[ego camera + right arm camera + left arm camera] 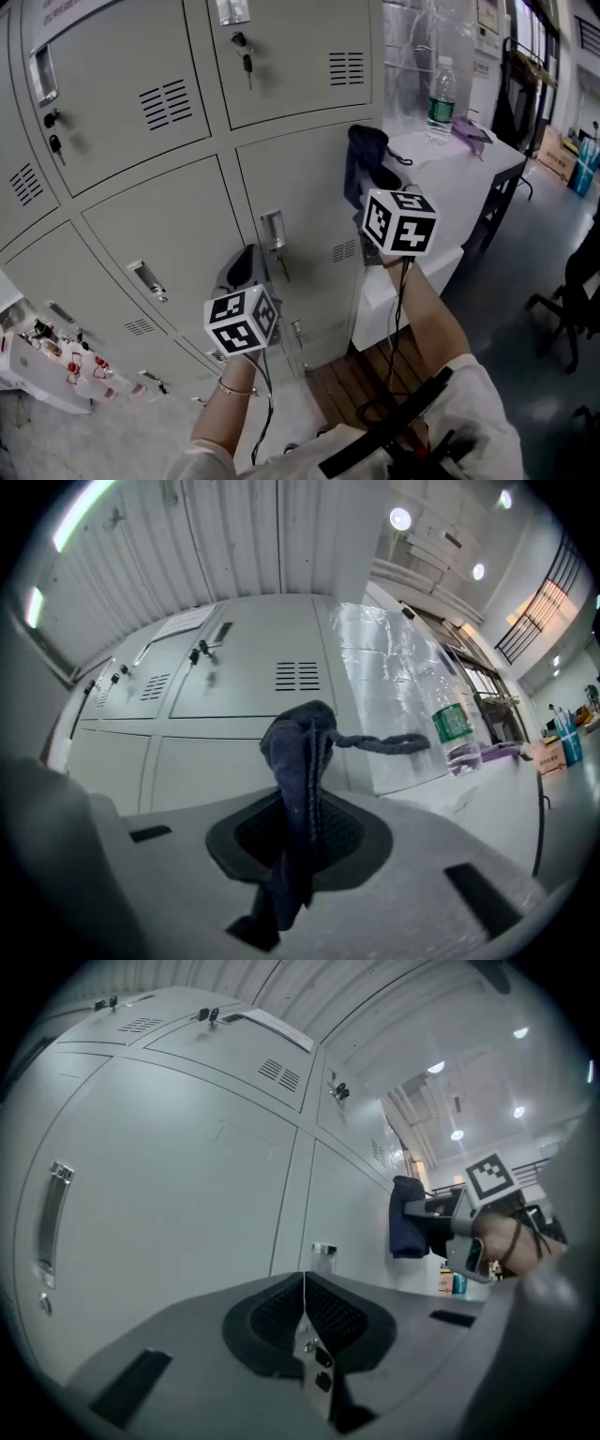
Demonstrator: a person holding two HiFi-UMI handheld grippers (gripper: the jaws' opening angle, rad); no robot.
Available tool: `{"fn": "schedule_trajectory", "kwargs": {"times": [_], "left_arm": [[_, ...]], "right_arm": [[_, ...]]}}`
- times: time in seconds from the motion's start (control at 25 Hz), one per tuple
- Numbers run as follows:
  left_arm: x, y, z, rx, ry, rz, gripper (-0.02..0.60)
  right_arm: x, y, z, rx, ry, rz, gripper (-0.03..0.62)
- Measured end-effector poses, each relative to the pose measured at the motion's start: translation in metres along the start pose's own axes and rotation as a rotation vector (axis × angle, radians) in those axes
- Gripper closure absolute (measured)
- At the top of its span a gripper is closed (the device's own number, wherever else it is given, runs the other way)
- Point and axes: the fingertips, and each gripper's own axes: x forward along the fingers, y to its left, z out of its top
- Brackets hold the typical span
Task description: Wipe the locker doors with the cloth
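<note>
Right hand-held gripper (302,803) pinches dark blue cloth (295,742); left hand-held gripper (304,1283) clenched, empty. Advise pressing cloth flat against grey metal locker door (309,187).

Left claw (303,1288) is raised, jaws pressed tight together, nothing between them. Right claw (305,822), off to the left claw's right, has its jaws clamped on the cloth (298,752). Both bare forearms reach forward; the left wrist (236,386) sits just behind its claw.

The right claw (303,803) hides the lower end of the cloth (295,742).
</note>
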Motion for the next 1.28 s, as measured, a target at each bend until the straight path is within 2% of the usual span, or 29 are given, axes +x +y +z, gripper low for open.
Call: {"fn": "schedule_trajectory", "kwargs": {"times": [0.36, 0.76, 1.04, 1.28], "left_arm": [[-0.051, 0.084, -0.016, -0.005, 0.026, 0.137, 0.572], [-0.131, 0.197, -0.013, 0.029, 0.026, 0.318, 0.572], [-0.18, 0.261, -0.014, 0.026, 0.037, 0.416, 0.572], [-0.196, 0.286, -0.015, 0.021, 0.038, 0.441, 0.572]], "right_arm": [[-0.012, 0.17, -0.024, 0.026, 0.016, 0.29, 0.548], [-0.025, 0.355, -0.072, 0.061, 0.085, 0.557, 0.548], [-0.034, 0.446, -0.108, 0.064, 0.123, 0.655, 0.548], [-0.027, 0.479, -0.121, 0.044, 0.134, 0.664, 0.548]]}}
